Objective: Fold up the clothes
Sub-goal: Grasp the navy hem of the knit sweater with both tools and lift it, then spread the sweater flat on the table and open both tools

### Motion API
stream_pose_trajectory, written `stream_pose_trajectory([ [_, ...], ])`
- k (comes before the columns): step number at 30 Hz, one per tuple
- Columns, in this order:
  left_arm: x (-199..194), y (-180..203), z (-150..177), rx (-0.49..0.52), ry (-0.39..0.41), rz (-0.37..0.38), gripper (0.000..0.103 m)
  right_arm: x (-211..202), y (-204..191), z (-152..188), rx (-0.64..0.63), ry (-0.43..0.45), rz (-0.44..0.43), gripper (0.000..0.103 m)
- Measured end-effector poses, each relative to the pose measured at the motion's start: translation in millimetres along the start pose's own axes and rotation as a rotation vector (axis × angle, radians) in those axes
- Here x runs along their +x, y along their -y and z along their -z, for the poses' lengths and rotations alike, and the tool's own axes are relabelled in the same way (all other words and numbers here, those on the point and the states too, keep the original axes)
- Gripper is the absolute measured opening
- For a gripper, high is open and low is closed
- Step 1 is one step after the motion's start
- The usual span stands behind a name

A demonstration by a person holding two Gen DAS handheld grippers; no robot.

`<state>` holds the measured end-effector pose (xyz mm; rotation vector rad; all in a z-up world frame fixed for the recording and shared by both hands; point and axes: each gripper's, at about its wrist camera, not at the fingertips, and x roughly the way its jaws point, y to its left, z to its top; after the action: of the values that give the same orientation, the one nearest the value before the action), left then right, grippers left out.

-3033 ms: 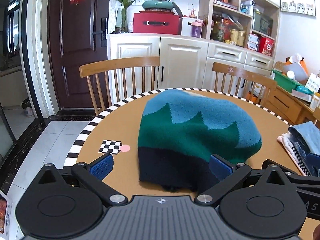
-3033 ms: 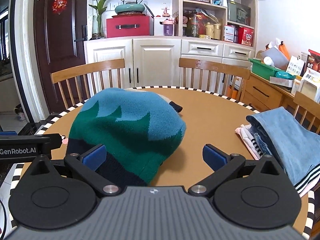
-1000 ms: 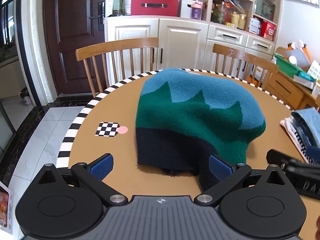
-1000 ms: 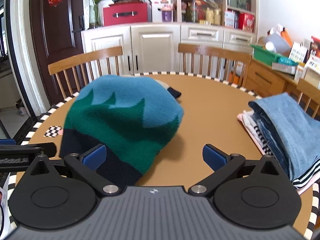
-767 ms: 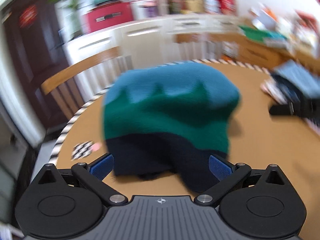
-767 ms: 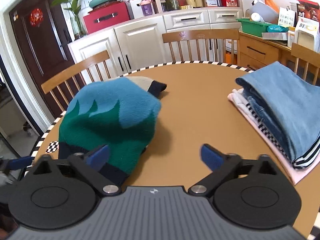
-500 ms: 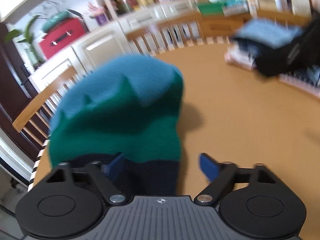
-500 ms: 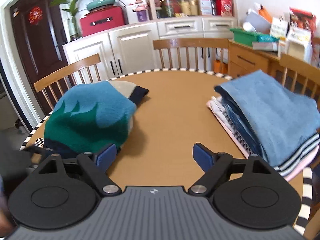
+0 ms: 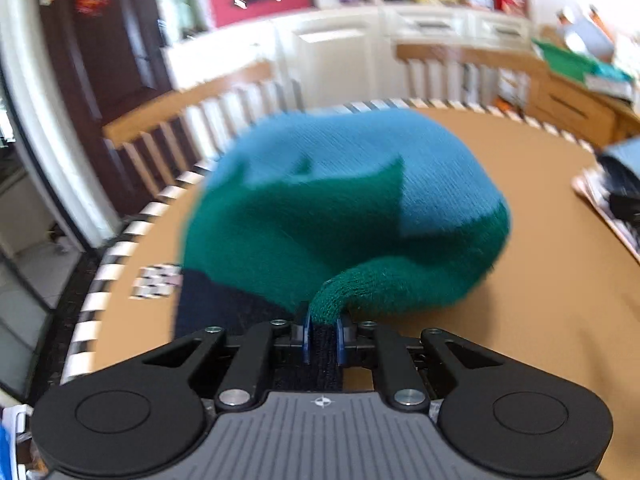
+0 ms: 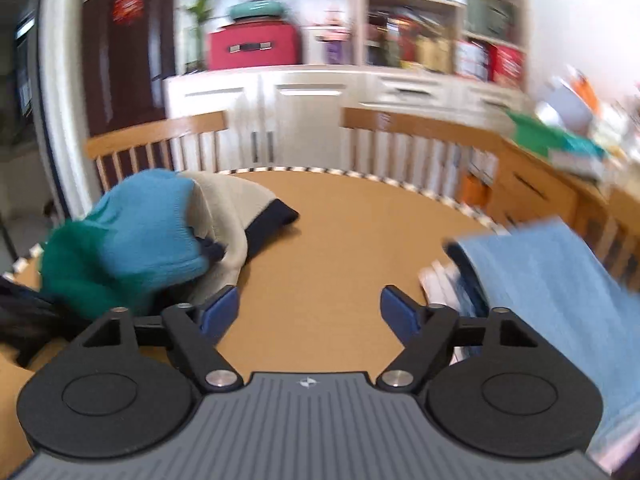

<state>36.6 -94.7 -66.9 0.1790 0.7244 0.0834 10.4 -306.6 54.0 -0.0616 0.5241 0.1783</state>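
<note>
The near dark hem of the blue, green and navy knitted sweater [image 9: 344, 216], heaped on the round brown surface [image 9: 540, 292], is being gripped by the left gripper [image 9: 322, 338], while the right gripper [image 10: 310, 312], its fingers [image 10: 218, 312] closing on nothing, is being held just right of the heap.

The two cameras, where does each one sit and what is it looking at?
Left wrist: sits on the left gripper, facing a round table; its own blue fingers pinch the sweater.
Right wrist: sits on the right gripper, facing the same table; its closing fingers have only bare table between them.
Shared: the sweater, table, folded clothes pile, chairs and red box.
</note>
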Motion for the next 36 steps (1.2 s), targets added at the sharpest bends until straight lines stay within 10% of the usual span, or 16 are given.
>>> stream_pose_trajectory([
  [7,-46,-74,-17,-0.142,0.050,-0.165,0.012,64,-55,3,-0.394,-0.012,-0.304,0.087],
  [12,-57,-106,-29,-0.231,0.047,-0.229,0.013,96,-101,11,-0.586,-0.049,-0.357,0.091],
  [14,-57,-110,-29,-0.243,0.041,-0.237,0.013,103,-113,14,-0.636,-0.056,-0.360,0.067],
  [16,-59,-112,-26,-0.254,0.034,-0.237,0.013,108,-116,9,-0.606,-0.107,-0.368,0.007],
  [19,-63,-121,-21,-0.285,0.028,-0.235,0.013,107,-111,-2,-0.500,-0.177,-0.384,0.007],
  [28,-106,-151,-25,-0.319,0.115,-0.229,0.012,1,-43,-60,-0.422,-0.064,-0.394,0.006],
  [36,-231,-180,-54,-0.350,0.334,-0.173,0.012,-128,15,-167,-0.359,0.102,-0.450,0.007],
])
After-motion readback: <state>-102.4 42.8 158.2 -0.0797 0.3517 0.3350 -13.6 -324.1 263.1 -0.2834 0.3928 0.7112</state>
